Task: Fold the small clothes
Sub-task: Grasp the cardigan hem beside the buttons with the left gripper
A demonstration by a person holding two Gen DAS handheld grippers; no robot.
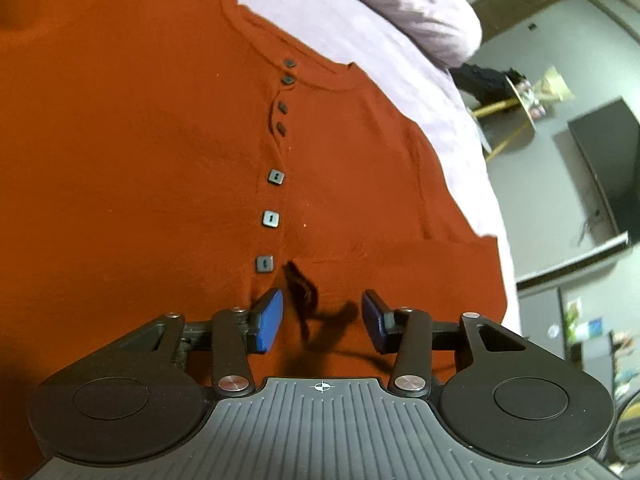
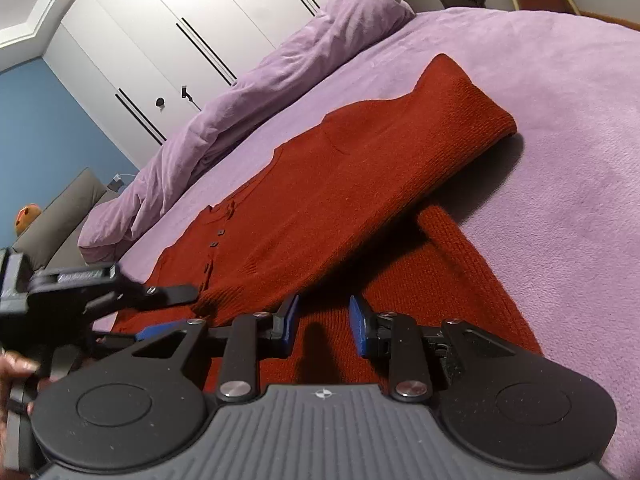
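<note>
Rust-red buttoned cardigan (image 1: 168, 168) spread flat on the lilac bed (image 2: 560, 128), one sleeve folded across at 1 o'clock; left tongs (image 1: 322, 318) and right tongs (image 2: 323, 326) both part-open, gripping nothing, poised over the hem, probably for the next fold.

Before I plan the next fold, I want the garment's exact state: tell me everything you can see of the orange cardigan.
The orange cardigan is a rust-orange fine knit with a round ribbed neckline and a front row of small square grey buttons, buttoned up. It lies front up on the lilac bedspread. One sleeve is folded across the body, its ribbed cuff raised slightly. The hem lies nearest both grippers, whose blue pads stand apart just above the fabric and grip nothing.
</note>
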